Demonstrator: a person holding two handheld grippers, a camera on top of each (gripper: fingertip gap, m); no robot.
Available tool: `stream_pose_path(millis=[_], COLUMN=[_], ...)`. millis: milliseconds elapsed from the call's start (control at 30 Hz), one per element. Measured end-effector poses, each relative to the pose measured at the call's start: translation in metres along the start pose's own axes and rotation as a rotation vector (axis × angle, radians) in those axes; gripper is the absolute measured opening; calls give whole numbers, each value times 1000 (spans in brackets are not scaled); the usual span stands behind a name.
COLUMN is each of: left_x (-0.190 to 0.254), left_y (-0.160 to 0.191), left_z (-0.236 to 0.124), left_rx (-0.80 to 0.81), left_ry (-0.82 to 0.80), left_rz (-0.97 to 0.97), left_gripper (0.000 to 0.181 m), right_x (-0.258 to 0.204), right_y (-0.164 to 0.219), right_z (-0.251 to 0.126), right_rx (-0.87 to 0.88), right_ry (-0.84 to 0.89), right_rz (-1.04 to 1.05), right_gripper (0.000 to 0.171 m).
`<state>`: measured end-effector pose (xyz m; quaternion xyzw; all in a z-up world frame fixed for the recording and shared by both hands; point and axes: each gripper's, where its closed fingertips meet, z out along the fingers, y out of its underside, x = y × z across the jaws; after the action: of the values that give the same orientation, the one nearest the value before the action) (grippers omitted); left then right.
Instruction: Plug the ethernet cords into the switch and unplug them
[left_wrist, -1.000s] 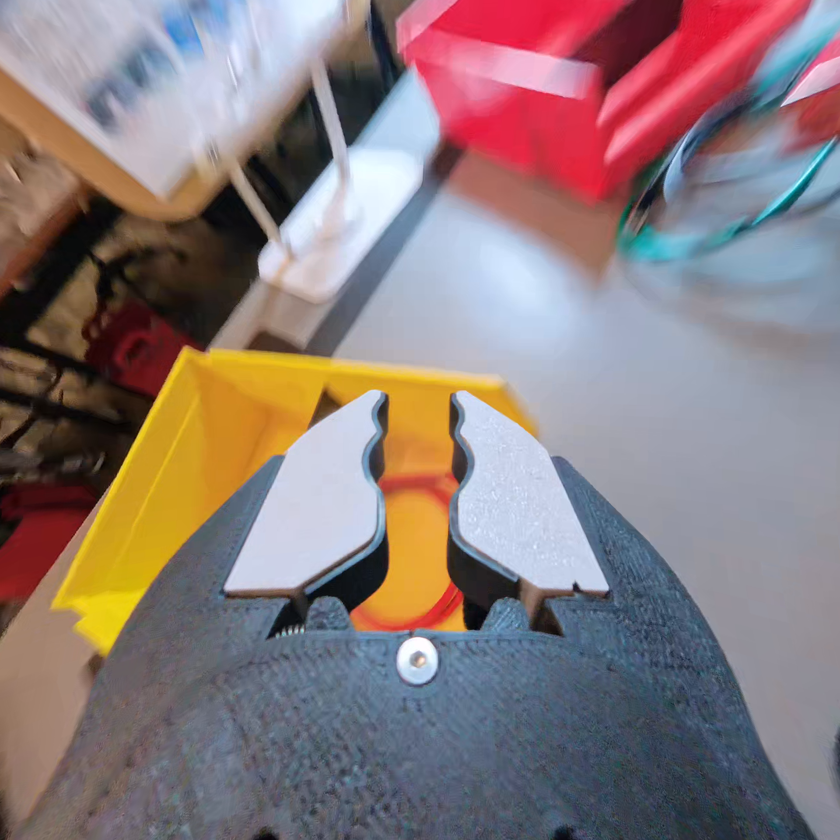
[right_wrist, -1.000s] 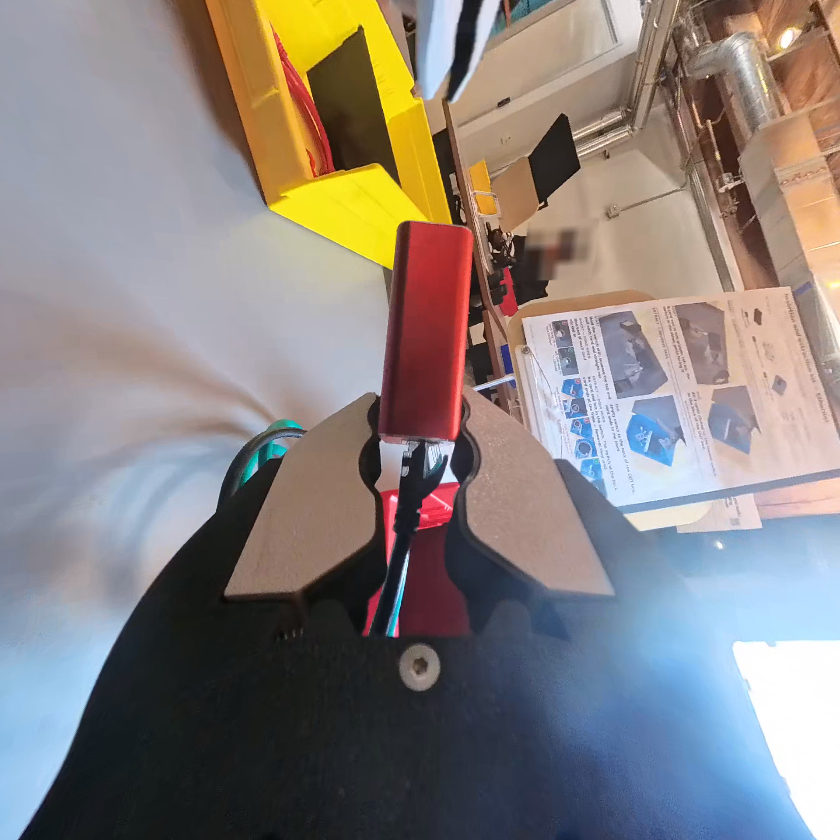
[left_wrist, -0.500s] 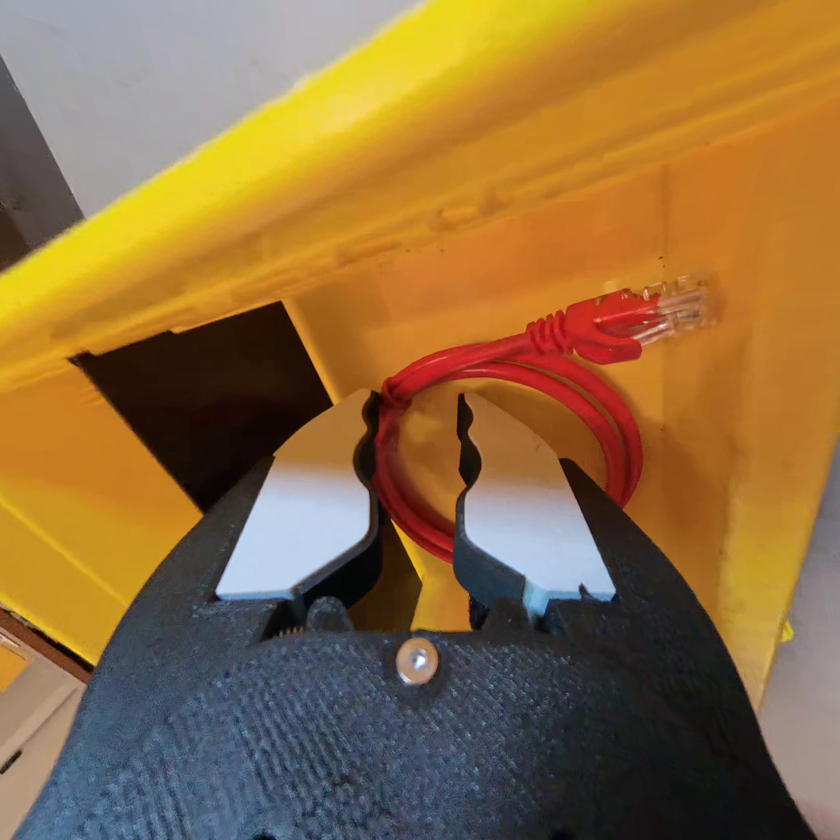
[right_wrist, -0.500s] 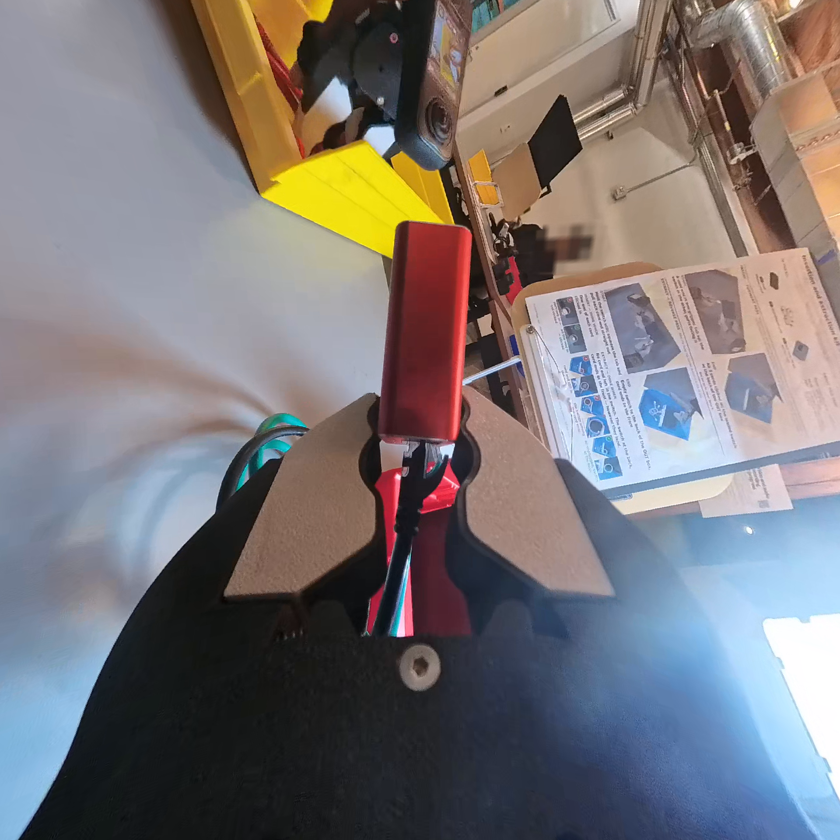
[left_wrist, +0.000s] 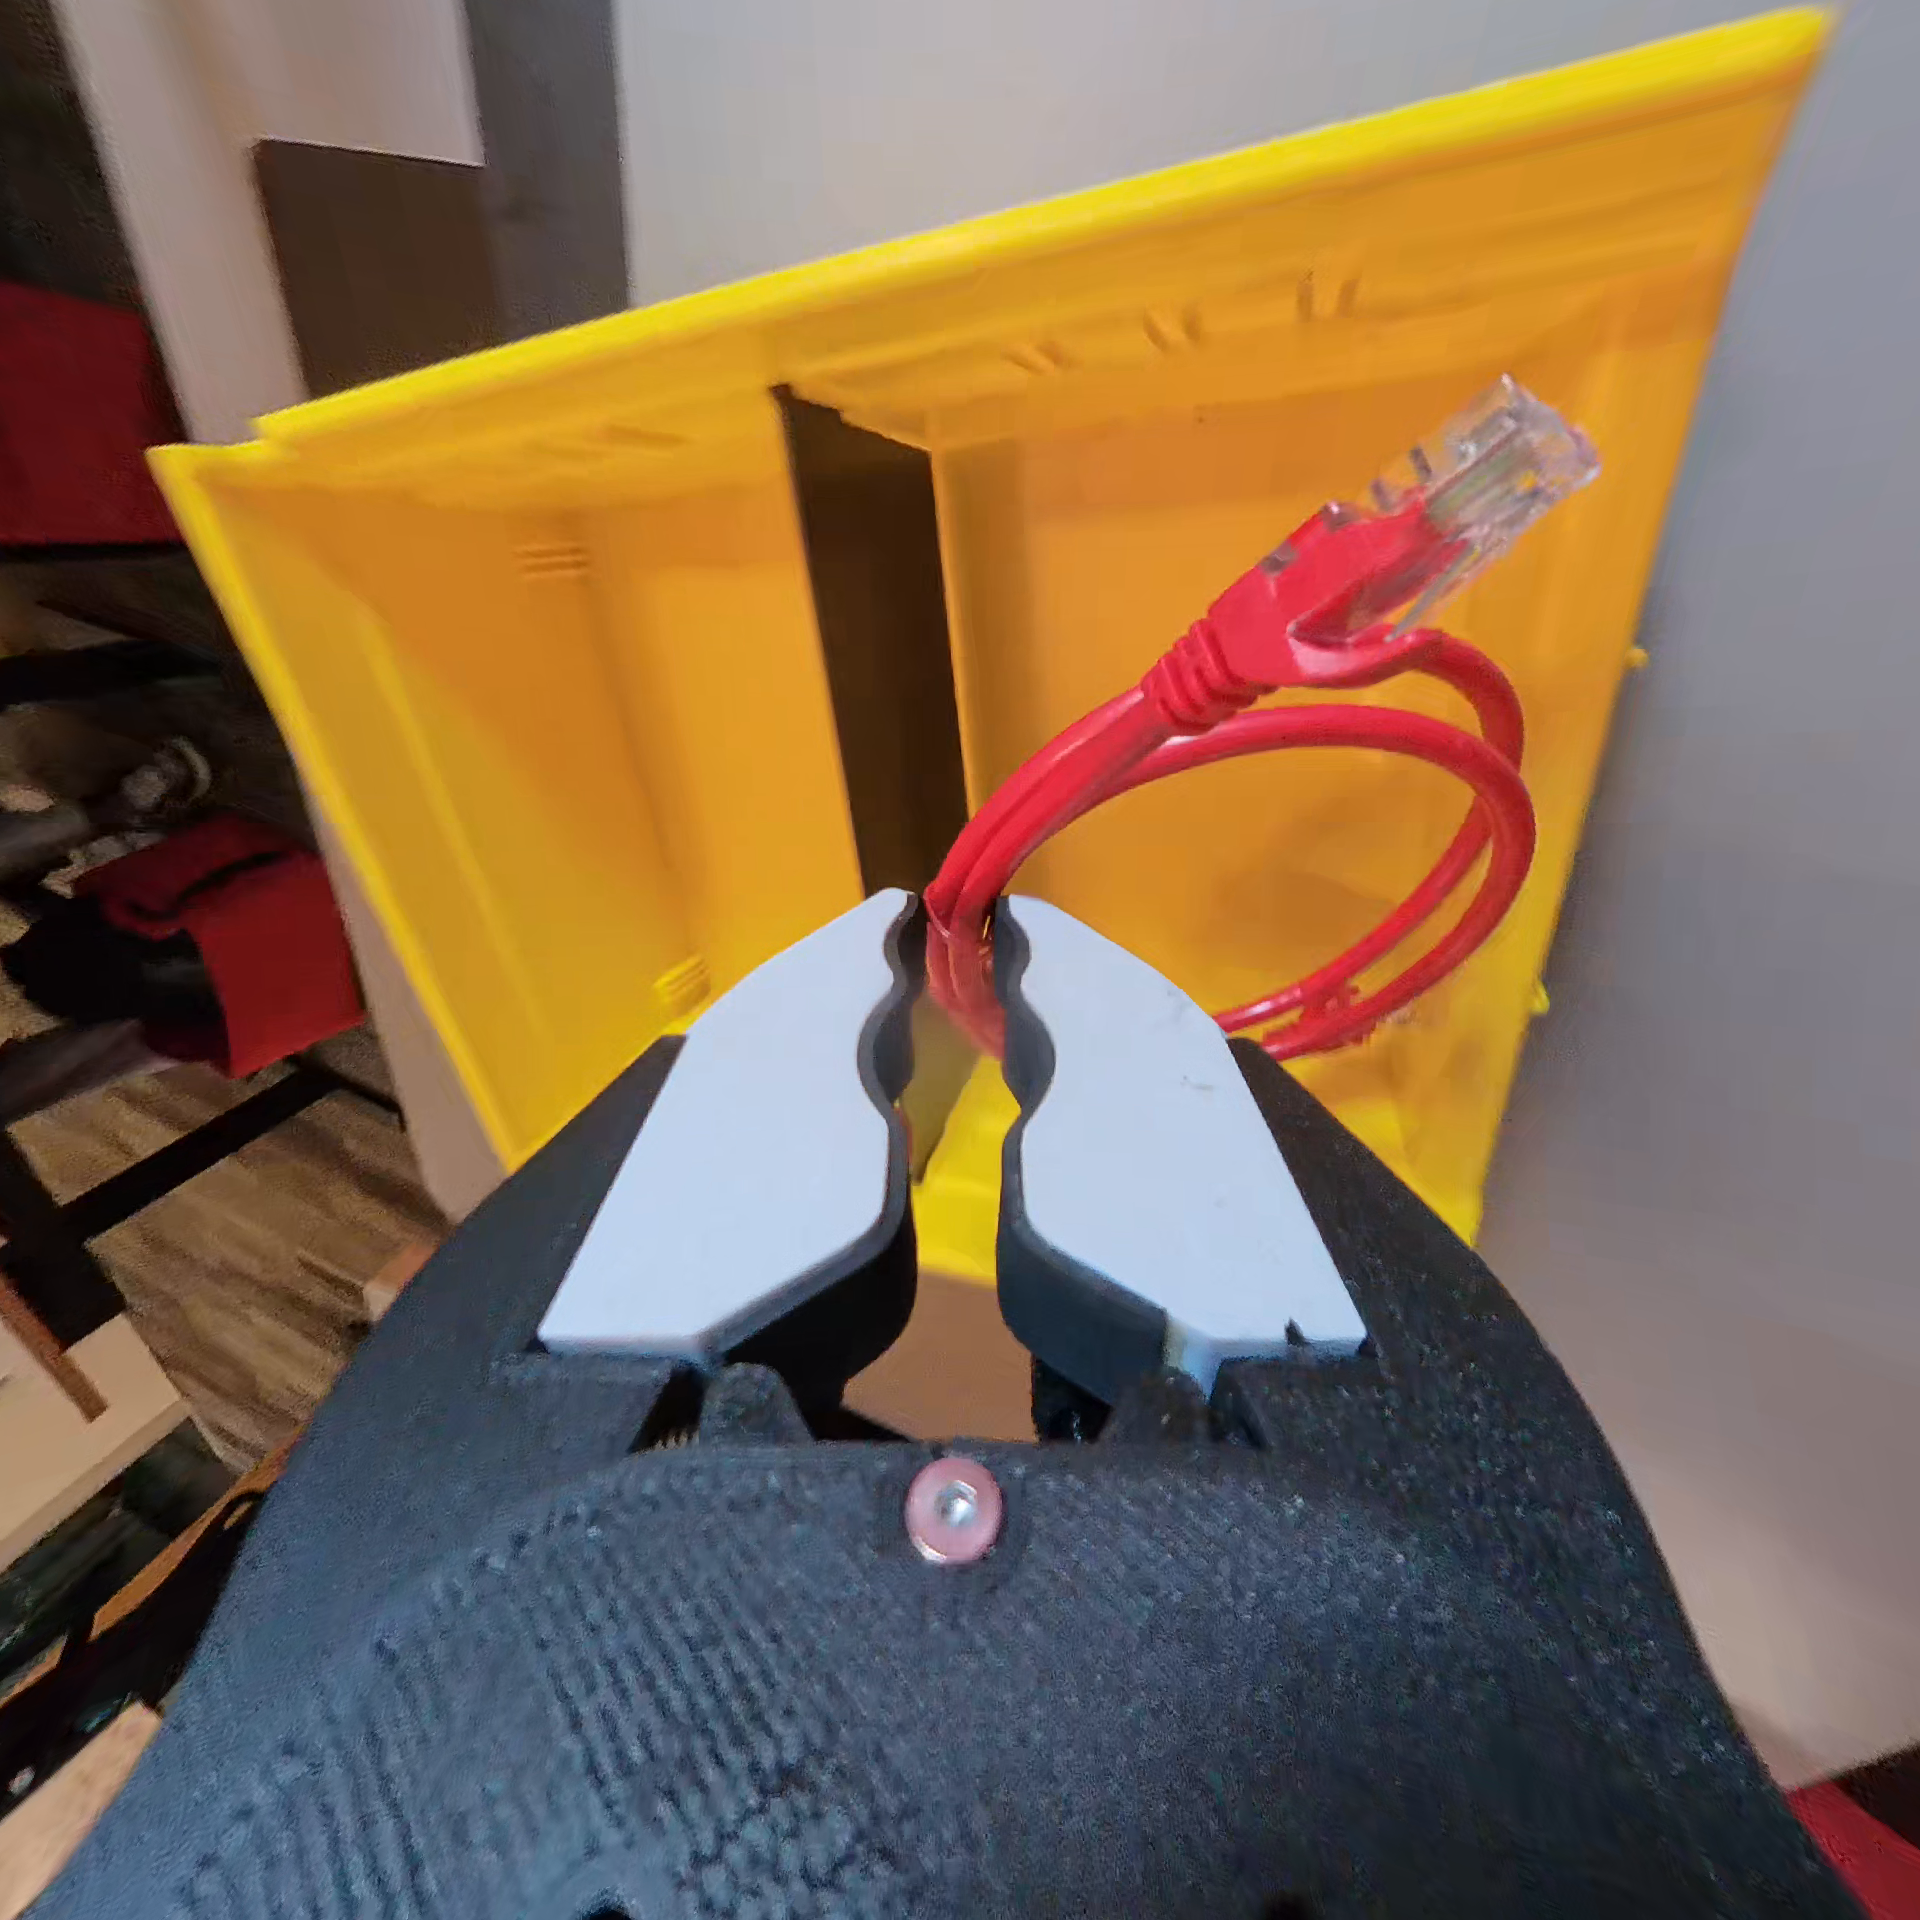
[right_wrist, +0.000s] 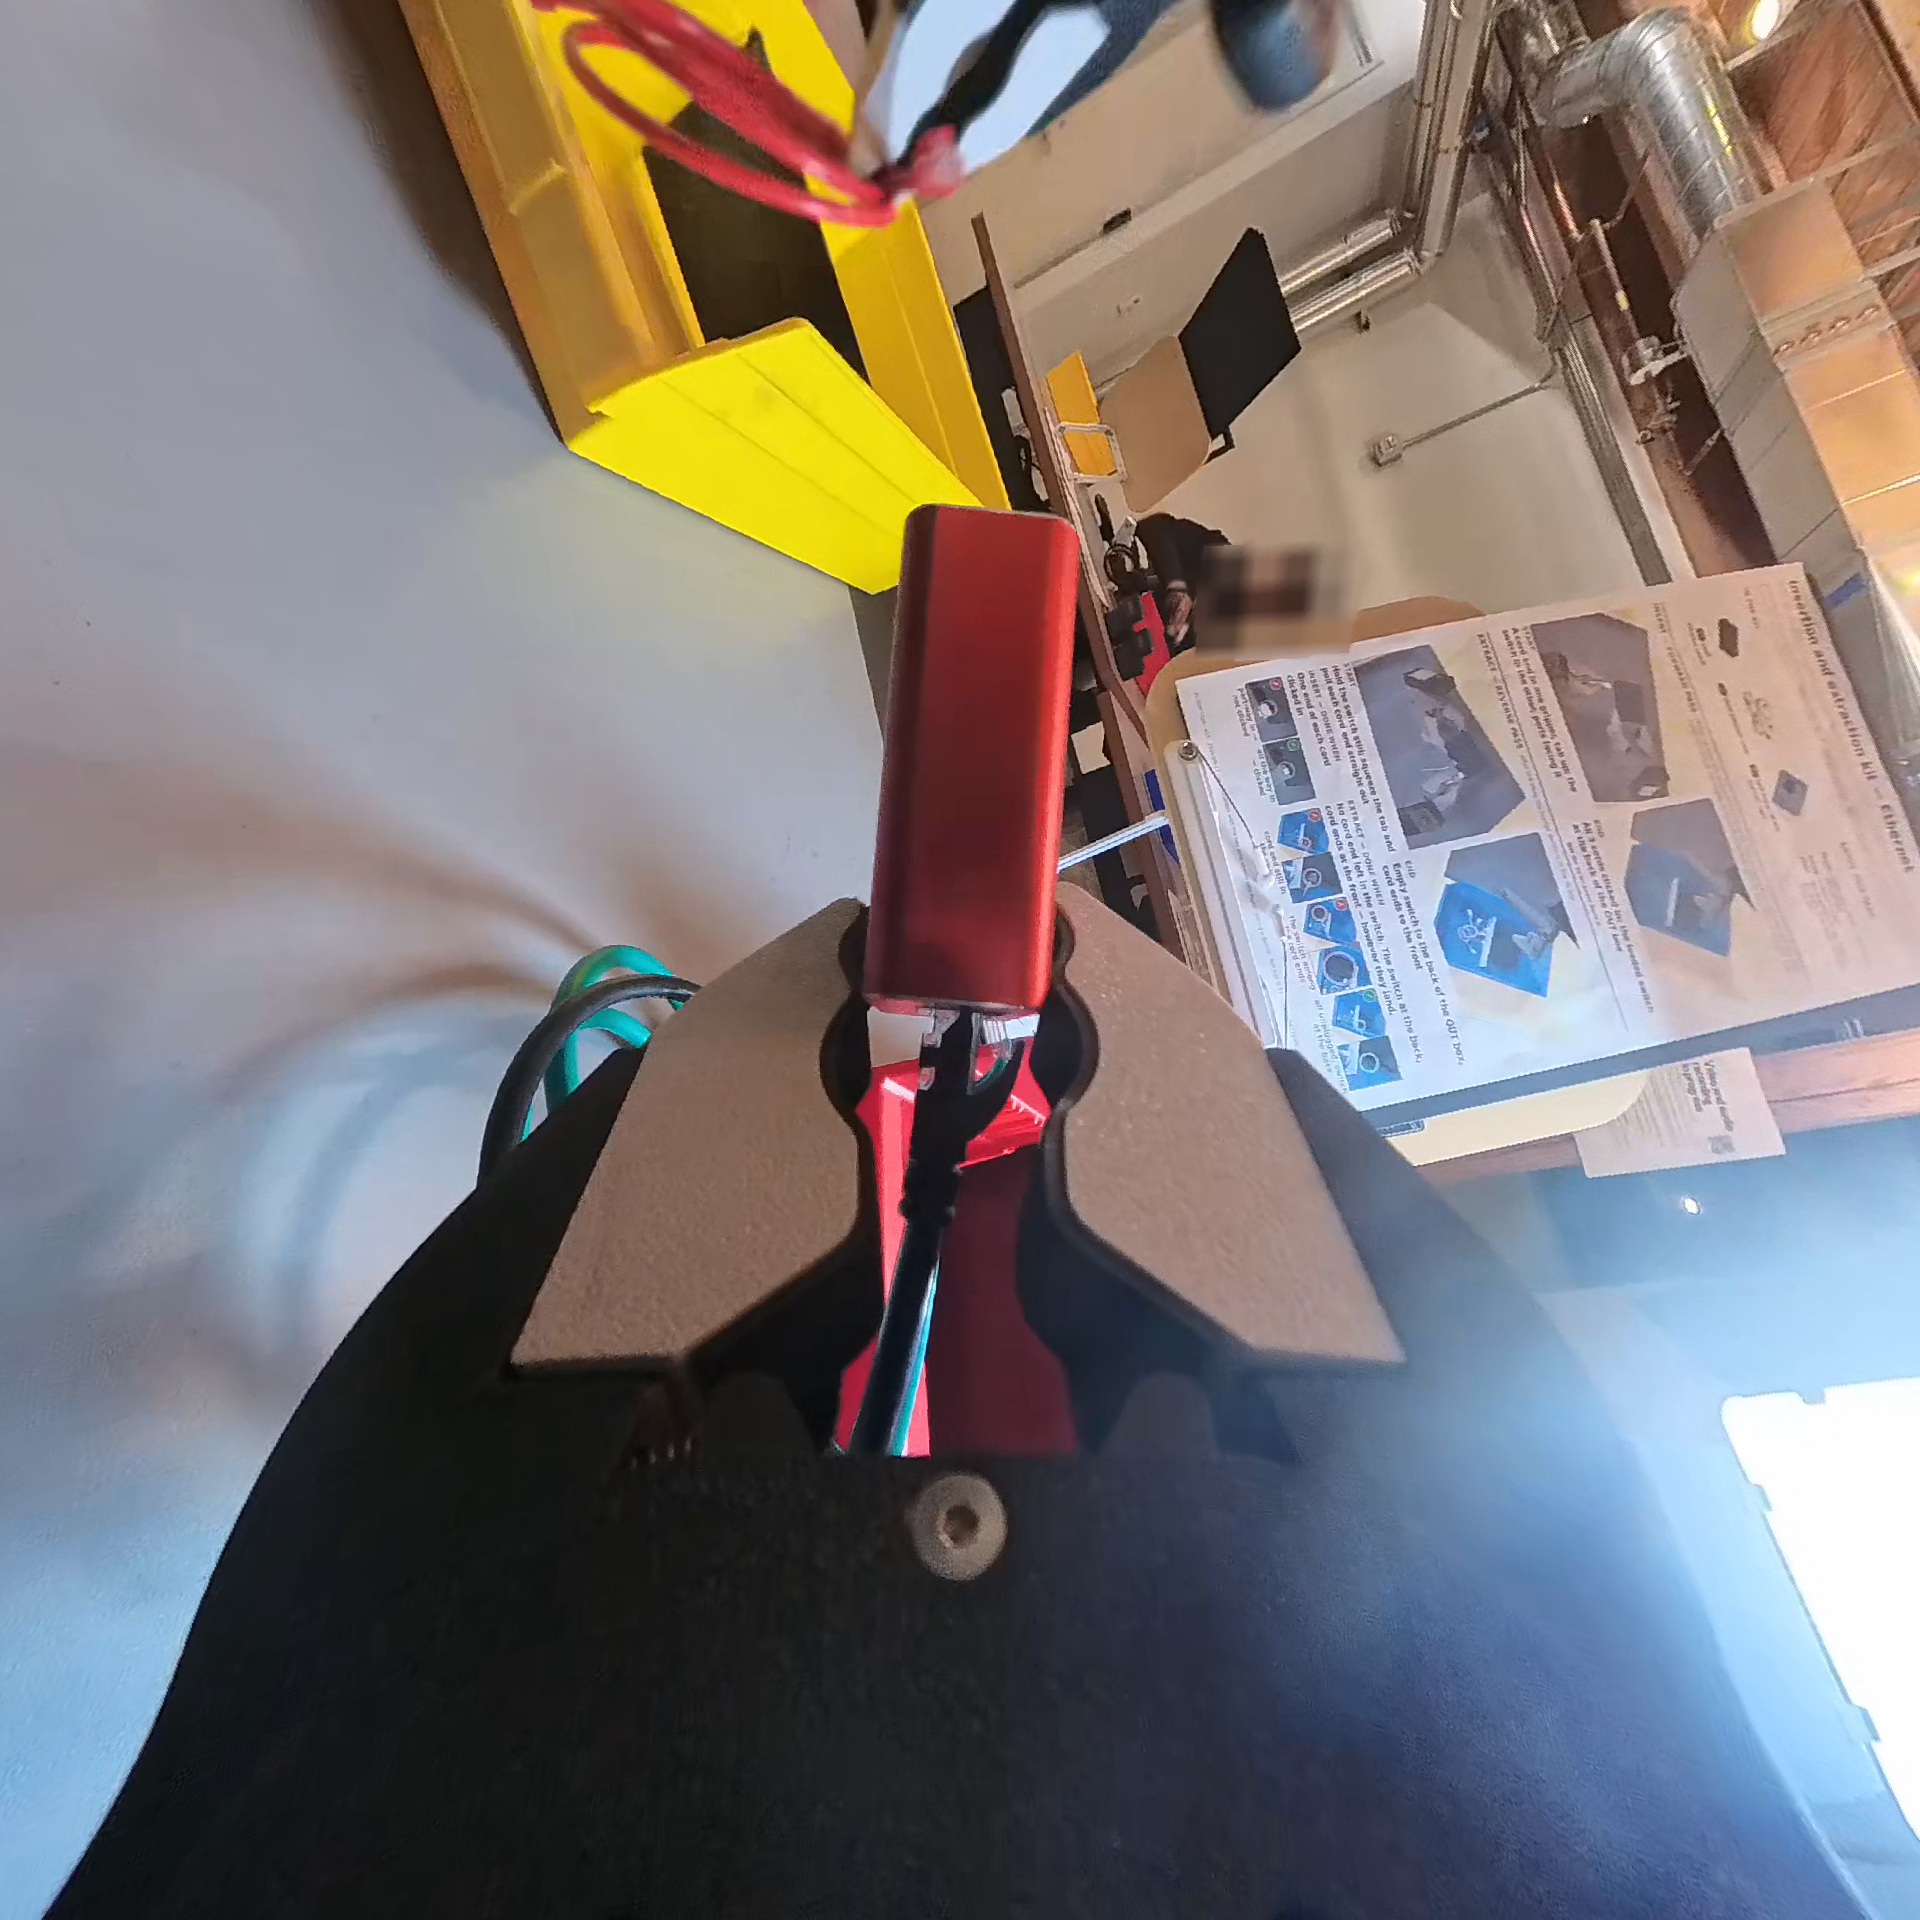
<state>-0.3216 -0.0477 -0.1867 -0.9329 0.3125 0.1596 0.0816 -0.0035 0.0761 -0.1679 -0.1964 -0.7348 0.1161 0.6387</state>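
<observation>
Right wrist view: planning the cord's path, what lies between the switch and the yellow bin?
Only bare white tabletop; nothing sits between the red switch and the yellow bin. The right wrist view shows that stretch.

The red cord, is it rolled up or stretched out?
Rolled up. The red ethernet cord hangs in loops from the left gripper, jaws shut on it, its clear plug free.

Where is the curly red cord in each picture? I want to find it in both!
Left wrist view: the red cord loops right of centre, pinched at the tips of the left gripper, its clear plug up at the right.
Right wrist view: the same cord hangs at the top, left of centre, blurry.
Shared landmark: the yellow bin sits behind the cord in both.
</observation>
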Motion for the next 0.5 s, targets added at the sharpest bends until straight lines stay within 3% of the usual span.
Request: stream_pose_path(millis=[133,267,367,500], left_x=[3,47,95,161], left_y=[-5,-27,-49,-86], left_z=[-59,-86,-79,-31], left_rx=[-16,-18,6,141], left_ry=[-18,139,314,468], left_rz=[-27,-37,-33,6], left_gripper=[11,11,12,12], right_x=[2,5,2,-9], right_y=[-3,-7,-9,-12], right_z=[-1,-3,-4,-7], right_rx=[2,14,35,105], right_ry=[12,27,25,12], right_rz=[-7,-19,-41,-92], right_gripper=[27,27,28,27])
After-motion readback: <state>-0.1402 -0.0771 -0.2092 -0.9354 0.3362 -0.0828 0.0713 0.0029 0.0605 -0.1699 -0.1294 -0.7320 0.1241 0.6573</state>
